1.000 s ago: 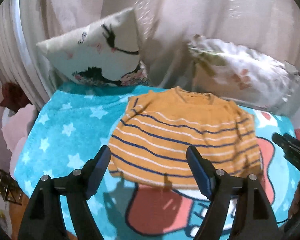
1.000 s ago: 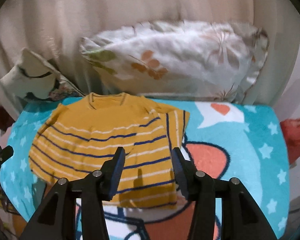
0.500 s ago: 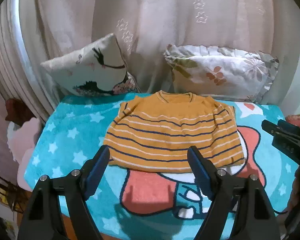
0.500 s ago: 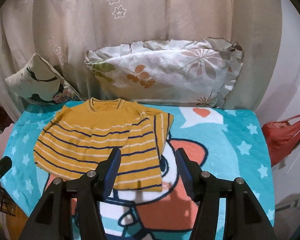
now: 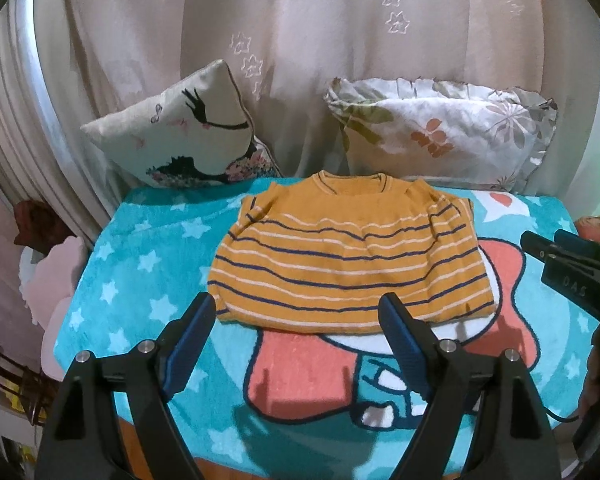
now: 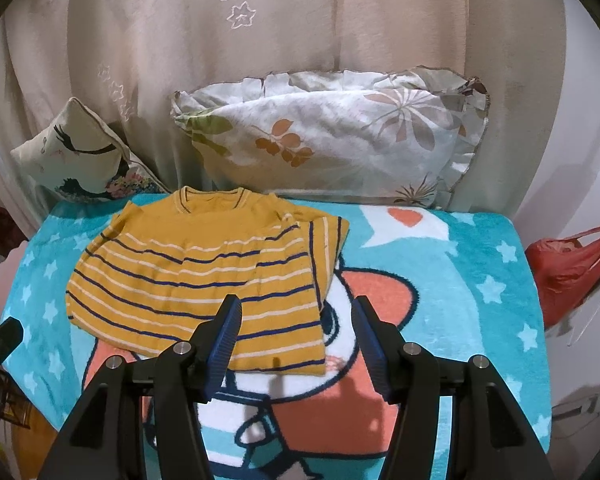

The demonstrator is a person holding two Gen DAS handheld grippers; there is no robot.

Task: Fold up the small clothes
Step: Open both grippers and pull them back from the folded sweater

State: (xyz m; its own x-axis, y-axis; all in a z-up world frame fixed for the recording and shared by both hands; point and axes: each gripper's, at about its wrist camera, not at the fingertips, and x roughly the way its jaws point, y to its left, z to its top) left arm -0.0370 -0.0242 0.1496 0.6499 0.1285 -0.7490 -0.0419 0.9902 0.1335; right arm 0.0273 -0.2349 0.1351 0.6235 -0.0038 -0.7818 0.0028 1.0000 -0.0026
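A mustard sweater (image 5: 348,260) with navy and white stripes lies flat on the blanket, sleeves folded in and collar toward the pillows. In the right wrist view the sweater (image 6: 204,276) shows one sleeve folded over along its right side. My left gripper (image 5: 296,304) hovers in front of the hem, jaws opening, nothing between them. My right gripper (image 6: 297,303) hangs over the sweater's near right corner, open and empty. Its tips (image 5: 540,246) also show at the right edge of the left wrist view.
A teal cartoon blanket (image 5: 140,280) with white stars covers the surface. Two pillows lean on the curtain behind: a bird-print pillow (image 5: 188,132) and a floral pillow (image 5: 440,132). A red bag (image 6: 572,264) hangs off the right side.
Both grippers have drawn back and slightly up from the sweater, so more of the blanket and pillows shows. The right jaws have widened. The sweater has not moved.
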